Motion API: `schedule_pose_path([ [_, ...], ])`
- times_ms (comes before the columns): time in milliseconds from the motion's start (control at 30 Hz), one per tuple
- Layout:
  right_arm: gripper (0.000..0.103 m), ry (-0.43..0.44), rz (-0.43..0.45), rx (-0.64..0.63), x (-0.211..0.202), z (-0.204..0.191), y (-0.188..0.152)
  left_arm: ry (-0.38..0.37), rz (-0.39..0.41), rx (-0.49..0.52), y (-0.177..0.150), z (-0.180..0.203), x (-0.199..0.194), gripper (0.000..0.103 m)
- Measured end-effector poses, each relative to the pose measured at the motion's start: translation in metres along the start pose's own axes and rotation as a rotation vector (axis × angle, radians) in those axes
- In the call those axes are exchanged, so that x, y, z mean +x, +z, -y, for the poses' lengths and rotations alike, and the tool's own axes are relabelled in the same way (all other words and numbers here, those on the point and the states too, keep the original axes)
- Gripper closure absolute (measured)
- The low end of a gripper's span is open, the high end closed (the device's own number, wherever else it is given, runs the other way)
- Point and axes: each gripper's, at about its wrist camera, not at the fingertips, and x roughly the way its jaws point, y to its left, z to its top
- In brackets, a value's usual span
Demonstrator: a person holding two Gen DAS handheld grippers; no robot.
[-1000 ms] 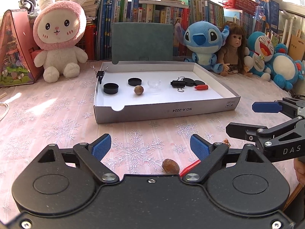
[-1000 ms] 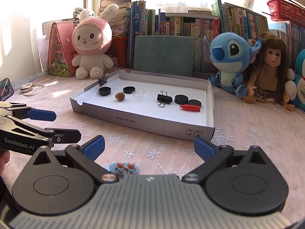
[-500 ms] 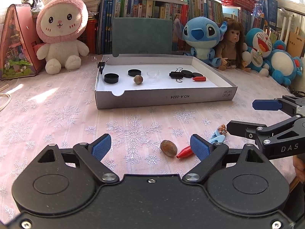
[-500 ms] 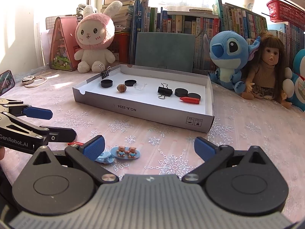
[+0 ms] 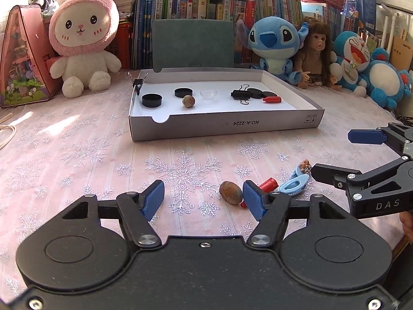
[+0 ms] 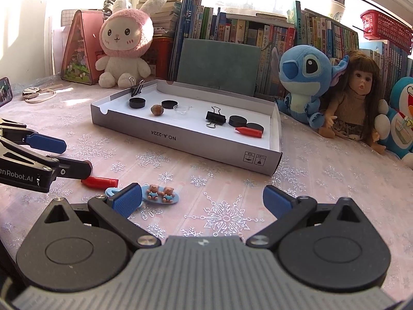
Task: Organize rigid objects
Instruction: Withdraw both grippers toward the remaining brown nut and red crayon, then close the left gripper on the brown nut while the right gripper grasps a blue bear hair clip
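A brown nut [image 5: 231, 192] lies on the tablecloth between the fingers of my left gripper [image 5: 204, 200], close to the right pad. The jaws are closing and neither pad presses on the nut. Just right of it lie a red pointed piece [image 5: 268, 184] and a blue hair clip [image 5: 294, 183]. My right gripper [image 6: 202, 201] stands open above the cloth, and the bear hair clip [image 6: 160, 193] lies by its left finger. The grey box tray [image 5: 224, 126] beyond holds black caps, another nut, a clear dish, a binder clip and a red piece.
Plush toys, a doll and rows of books line the back of the table. A pink house-shaped box [image 5: 23, 59] stands at the far left. In the right wrist view a cord [image 6: 38, 94] and a phone lie at the left edge.
My left gripper's jaws have narrowed, and the nut now lies between them. Both views have shifted, so the nut, red piece and hair clip show further up in front of the fingers.
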Motion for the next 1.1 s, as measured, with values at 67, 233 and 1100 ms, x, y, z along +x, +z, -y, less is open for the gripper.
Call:
schedule_pose_path([
  [67,0.000,-0.012,-0.001,-0.010,0.001,0.000,0.000,0.003,-0.005,-0.007,0.000,0.000,0.002,0.044],
  [233,0.000,-0.033,-0.016,-0.024,0.004,0.000,-0.002,0.017,-0.003,0.005,-0.001,0.000,0.004,0.050],
  [1100,0.009,0.046,-0.078,0.042,0.023,-0.021,0.001,0.024,0.027,0.041,-0.002,0.018,0.011,0.080],
])
